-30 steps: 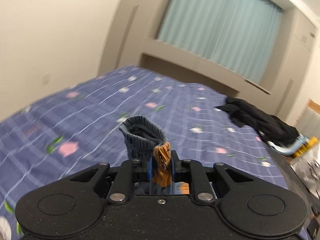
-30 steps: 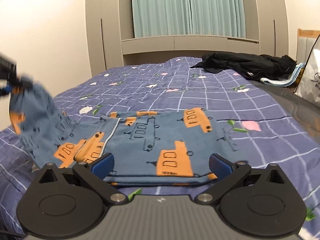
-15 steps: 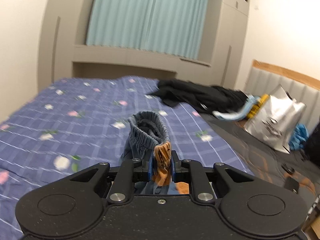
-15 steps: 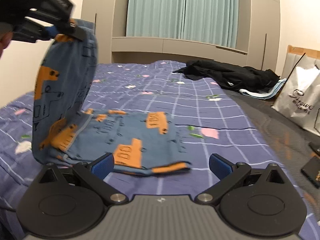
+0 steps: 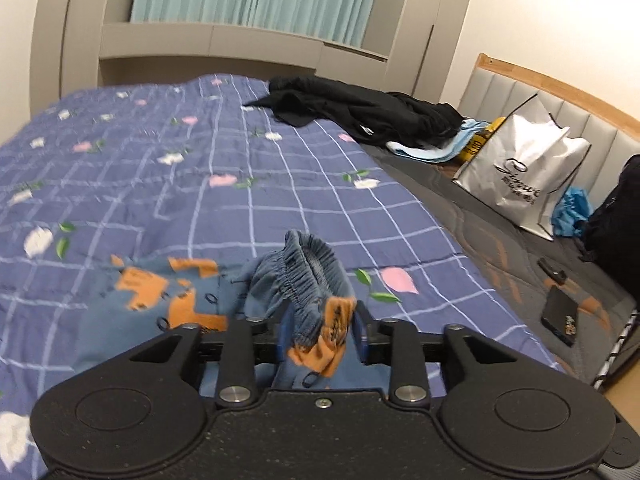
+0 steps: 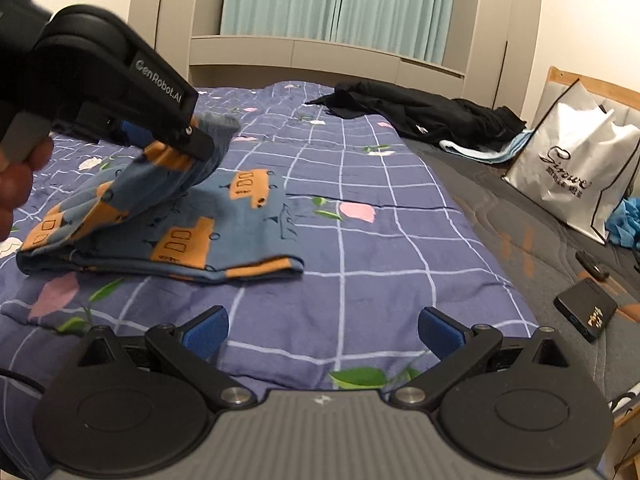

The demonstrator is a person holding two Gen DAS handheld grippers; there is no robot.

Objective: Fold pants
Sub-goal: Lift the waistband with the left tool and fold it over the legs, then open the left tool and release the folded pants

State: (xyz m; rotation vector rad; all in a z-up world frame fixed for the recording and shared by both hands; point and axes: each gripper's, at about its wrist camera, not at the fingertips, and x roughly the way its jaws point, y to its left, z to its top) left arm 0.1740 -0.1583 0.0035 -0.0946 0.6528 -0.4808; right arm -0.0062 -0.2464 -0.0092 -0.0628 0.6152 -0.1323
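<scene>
Pants (image 5: pixel 304 280), left wrist view: we see the gathered elastic waistband bunched between the two blue pads of the left gripper (image 5: pixel 320 334), whose jaws are clamped on the cloth. Below and to the left of the pinch, the rest of the garment spreads over the bedspread (image 5: pixel 280 184), toward its near edge. The fabric is blue with orange vehicle prints and thin dark outline drawings; an orange cuff or trim shows right at the pinch. We judge that the bunched hold is the main risk: only a small wad of waistband is caught, so the layers could slide out unevenly or one layer could drop when the flap is laid down, which would leave a skewed fold.

Pants (image 6: pixel 224 216), right wrist view: we see the lower layer lying flat on the bedspread (image 6: pixel 400 220), left of its middle and close to the near edge, with an orange hem along its near side. The left gripper (image 6: pixel 200 140) holds the upper flap raised and arched over the left part of that layer, so the fold is under way but not laid. The right gripper (image 6: pixel 322 334) hovers over bare bedspread near the near edge, its jaws wide apart and touching nothing. We judge a second risk here: since nothing pins the lower layer, a pull from the lifted flap could drag or wrinkle it, and the top edge could land short of, or askew to, the edge beneath.
</scene>
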